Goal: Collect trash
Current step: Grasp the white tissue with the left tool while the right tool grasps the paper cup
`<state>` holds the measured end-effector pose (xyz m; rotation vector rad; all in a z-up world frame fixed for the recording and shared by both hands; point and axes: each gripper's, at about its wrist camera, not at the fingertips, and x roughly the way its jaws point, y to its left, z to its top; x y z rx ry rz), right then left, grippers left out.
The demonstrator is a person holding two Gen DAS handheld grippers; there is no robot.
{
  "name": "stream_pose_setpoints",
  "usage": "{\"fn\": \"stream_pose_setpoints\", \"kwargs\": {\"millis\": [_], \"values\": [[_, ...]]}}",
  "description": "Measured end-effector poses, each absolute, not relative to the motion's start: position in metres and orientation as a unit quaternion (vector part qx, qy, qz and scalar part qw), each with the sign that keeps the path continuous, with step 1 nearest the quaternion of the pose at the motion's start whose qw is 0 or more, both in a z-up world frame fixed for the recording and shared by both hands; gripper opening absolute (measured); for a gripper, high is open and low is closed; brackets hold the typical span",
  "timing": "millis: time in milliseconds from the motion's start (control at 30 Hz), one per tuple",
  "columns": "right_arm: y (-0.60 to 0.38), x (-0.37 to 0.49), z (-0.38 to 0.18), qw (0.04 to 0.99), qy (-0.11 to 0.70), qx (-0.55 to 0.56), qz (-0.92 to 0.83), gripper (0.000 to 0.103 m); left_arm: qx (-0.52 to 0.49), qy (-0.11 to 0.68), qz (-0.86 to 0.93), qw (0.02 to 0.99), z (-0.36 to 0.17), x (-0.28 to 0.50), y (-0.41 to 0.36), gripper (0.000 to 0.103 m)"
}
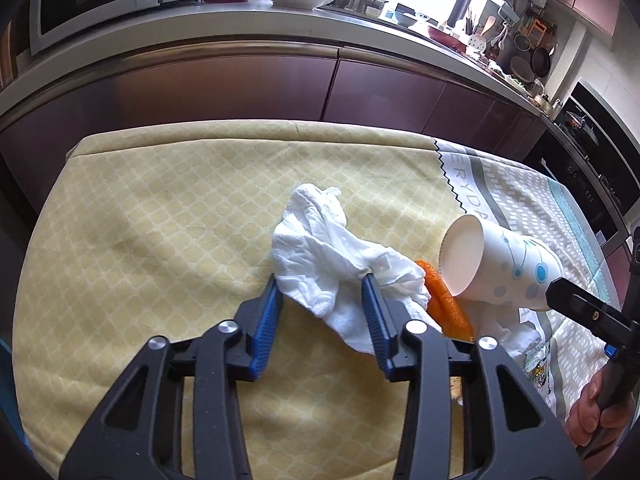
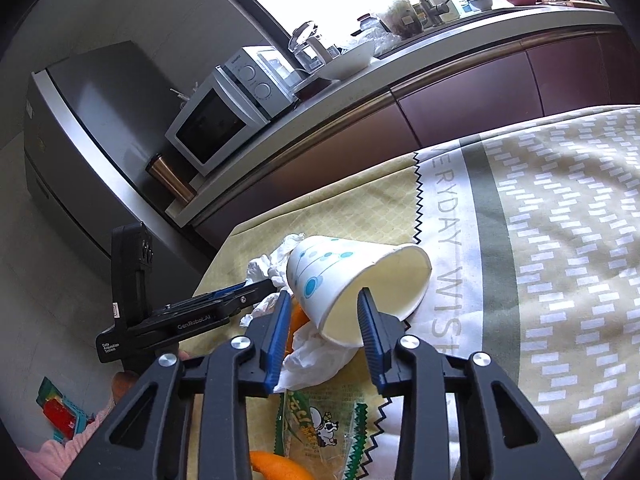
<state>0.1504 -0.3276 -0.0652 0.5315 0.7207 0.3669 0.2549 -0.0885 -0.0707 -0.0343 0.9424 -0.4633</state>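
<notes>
The left gripper [image 1: 322,280] is clamped on the crumpled tissue [image 1: 336,256] just beside the tipped paper cup [image 1: 496,268]; the right gripper [image 2: 324,300] pinches the cup's rim; thin tissue could tear, and the cup wall may buckle and slip free.

Crumpled white tissue [image 1: 340,256] on yellow cloth, tipped dotted paper cup [image 1: 500,266] — orange peel [image 1: 444,304] between, touching both.

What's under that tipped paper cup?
The paper cup lies over crumpled tissue and an orange peel. Its inside looks empty where visible; what lies beneath its far side is covered.
</notes>
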Motion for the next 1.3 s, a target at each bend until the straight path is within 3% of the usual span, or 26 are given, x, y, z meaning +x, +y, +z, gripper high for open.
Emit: {"fn": "stream_pose_setpoints", "kwargs": {"millis": [100,200,333,1300], "values": [[-0.326,0.151,-0.066,0.884,0.346,0.256,0.182,0.013,-0.019,0.452,-0.214,0.866,-0.073,0.253,-0.090,0.015],[-0.326,0.148,-0.064,0.885,0.343,0.256,0.184,0.009,-0.022,0.451,-0.218,0.865,-0.074,0.250,-0.089,0.008],[-0.326,0.145,-0.058,0.889,0.334,0.250,0.190,0.005,-0.029,0.449,-0.225,0.864,-0.071,0.243,-0.087,0.007],[-0.238,0.111,-0.027,0.883,0.317,0.192,0.287,0.005,-0.060,0.396,-0.203,0.893,-0.038,0.124,0.020,0.006]]}}
